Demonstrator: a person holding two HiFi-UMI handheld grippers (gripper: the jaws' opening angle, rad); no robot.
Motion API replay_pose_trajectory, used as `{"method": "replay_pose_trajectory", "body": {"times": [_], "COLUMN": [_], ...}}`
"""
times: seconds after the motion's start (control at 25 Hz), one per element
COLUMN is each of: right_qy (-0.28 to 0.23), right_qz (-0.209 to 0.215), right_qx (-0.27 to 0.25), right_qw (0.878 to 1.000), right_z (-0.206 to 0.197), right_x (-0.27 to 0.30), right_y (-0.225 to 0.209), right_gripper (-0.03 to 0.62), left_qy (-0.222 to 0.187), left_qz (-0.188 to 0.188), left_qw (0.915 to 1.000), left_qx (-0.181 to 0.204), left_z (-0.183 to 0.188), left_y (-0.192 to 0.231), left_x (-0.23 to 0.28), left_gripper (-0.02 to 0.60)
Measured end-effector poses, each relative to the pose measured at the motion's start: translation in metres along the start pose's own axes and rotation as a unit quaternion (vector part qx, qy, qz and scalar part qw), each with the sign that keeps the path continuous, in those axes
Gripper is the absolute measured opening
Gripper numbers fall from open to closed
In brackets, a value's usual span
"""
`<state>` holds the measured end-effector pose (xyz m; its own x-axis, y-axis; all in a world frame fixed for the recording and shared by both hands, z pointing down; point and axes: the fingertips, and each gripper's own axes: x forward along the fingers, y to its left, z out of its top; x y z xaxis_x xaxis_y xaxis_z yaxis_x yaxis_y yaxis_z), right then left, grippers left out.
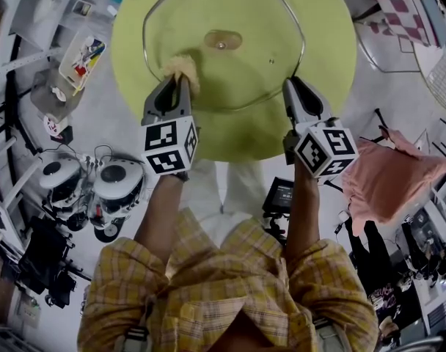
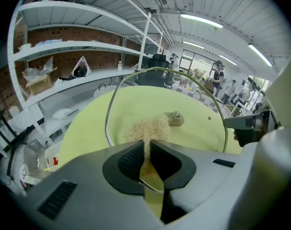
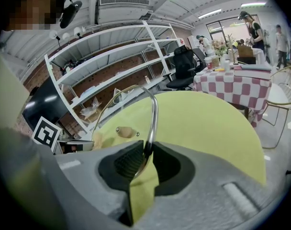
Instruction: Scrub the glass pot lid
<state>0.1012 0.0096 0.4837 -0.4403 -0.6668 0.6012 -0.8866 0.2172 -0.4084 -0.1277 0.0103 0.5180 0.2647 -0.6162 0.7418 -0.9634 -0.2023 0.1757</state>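
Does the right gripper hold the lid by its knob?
No, the right gripper clamps the lid at its metal rim; the knob sits apart, untouched.

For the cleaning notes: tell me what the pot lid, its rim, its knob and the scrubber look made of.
Lid: clear glass; the green table shows through.
Rim: polished metal, with bright reflections.
Knob: tan, matte, perhaps wood.
Scrubber: pale tangled fibres, likely a loofah-type pad.

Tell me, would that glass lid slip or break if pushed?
Probably stiff and breakable: the lid is glass inside a thin metal rim. It likely slides easily on the smooth table, which may be why the right tongs pinch its edge.
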Motion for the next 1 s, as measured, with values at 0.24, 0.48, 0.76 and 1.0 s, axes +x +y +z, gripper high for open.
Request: {"method": "replay_pose_trajectory", "body": {"times": [0.24,0.48,0.76,1.0], "right_qy": [0.002,0.01,0.019,0.02], "right_qz": [0.008,0.012,0.022,0.027], "right_qx": [0.006,-0.004,0.0,0.004], "right_qw": [1.0,1.0,1.0,0.999], "right_z": [0.003,0.002,-0.002,-0.002], "right_x": [0.001,0.001,0.001,0.0], "right_y": [0.001,0.002,0.002,0.004], "right_gripper": [0.061,0.063,0.064,0.066], "left_qy": [0.001,0.004,0.017,0.025], "left_qz": [0.0,-0.003,-0.03,-0.056], "left_qw": [0.9999,0.9998,0.9992,0.9977], "left_qx": [-0.014,-0.019,-0.022,-0.027], "left_z": [0.0,-0.003,-0.014,-0.02], "left_y": [0.004,0.0,-0.026,-0.057], "left_x": [-0.001,0.0,0.004,0.01], "left_gripper": [0.04,0.04,0.04,0.04]}}
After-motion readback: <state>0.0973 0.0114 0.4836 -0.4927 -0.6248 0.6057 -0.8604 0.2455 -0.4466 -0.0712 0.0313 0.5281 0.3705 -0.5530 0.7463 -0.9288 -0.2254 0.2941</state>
